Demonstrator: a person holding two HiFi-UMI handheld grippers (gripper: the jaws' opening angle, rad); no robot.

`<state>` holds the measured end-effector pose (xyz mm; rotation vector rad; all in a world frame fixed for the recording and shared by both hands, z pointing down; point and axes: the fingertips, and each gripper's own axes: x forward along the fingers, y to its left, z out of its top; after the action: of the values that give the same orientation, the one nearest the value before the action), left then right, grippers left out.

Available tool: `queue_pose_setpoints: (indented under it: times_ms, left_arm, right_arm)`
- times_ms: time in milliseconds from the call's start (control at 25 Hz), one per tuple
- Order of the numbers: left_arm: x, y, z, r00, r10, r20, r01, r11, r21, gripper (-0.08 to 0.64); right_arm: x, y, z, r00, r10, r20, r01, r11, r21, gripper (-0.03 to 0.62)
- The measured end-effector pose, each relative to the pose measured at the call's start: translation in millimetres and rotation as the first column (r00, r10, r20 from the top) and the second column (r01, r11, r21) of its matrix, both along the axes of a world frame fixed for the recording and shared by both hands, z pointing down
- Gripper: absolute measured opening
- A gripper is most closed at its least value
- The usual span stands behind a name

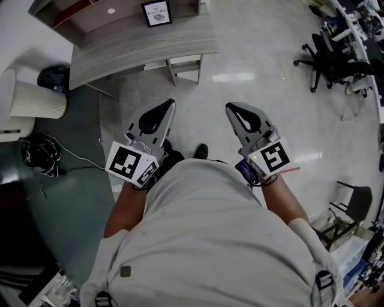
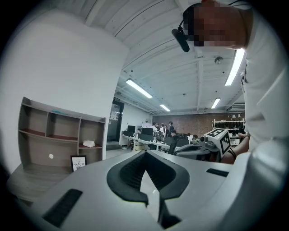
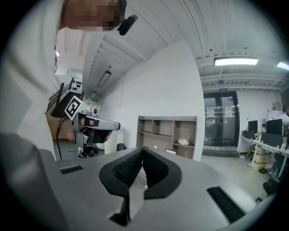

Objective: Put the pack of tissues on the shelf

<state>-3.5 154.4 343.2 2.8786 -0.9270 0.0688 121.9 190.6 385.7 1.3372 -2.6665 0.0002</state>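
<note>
A person in a pale, soft shirt stood on a glossy light-tiled floor (image 1: 240, 78), seen steeply from above, with a hand-held gripper in each hand. The left gripper (image 1: 170, 104) and the right gripper (image 1: 230, 108) were both grey, smooth and beak-shaped, and each carried a cube printed with black-and-white square markers. Each pointed ahead toward the shelf (image 1: 138, 42). In each gripper's own view the two dark, ribbed pads met at their tips, so both pairs of jaws were pressed together with nothing between them.

The shelf was an open unit of pale grey wood grain with square compartments, and it rose from the back edge of a broad board of the same wood. A small black-framed picture (image 1: 157, 12) stood upright on that board, against the foot of the unit.

In the left gripper view, a small, soft-looking white block (image 2: 89, 143) lay on the middle board of the right-hand compartment, close to its front edge. It was too small to read, but it appeared to be the pack of tissues, well apart from both grippers.

Black office chairs (image 1: 327, 60) stood toward the right of the floor.
</note>
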Motion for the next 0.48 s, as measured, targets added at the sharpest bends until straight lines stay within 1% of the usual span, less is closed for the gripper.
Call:
queue_pose_setpoints:
  times_ms: [80,200,320,480]
  left_arm:
    - [0.9,1.8,0.2,1.0,0.006,-0.006,-0.006,1.0,0.0,0.015]
    - [2.3,4.0,0.1,1.0,0.012,-0.008,-0.012,1.0,0.001,0.015]
    - [5.5,6.6,0.7,1.0,0.022,-0.011,-0.022,1.0,0.002,0.016]
    - [7.4,8.1,2.9,0.999,0.033,-0.021,-0.033,0.999,-0.006,0.015]
  right_arm:
    - [0.8,1.1,-0.3,1.0,-0.001,-0.007,0.001,1.0,0.01,0.021]
    - [2.1,3.8,-1.1,1.0,0.012,-0.001,-0.012,1.0,-0.006,0.021]
    - [4.7,6.3,-0.2,1.0,0.008,-0.008,-0.008,1.0,0.011,0.021]
    - [2.1,8.1,2.5,1.0,0.008,-0.008,-0.008,1.0,0.007,0.021]
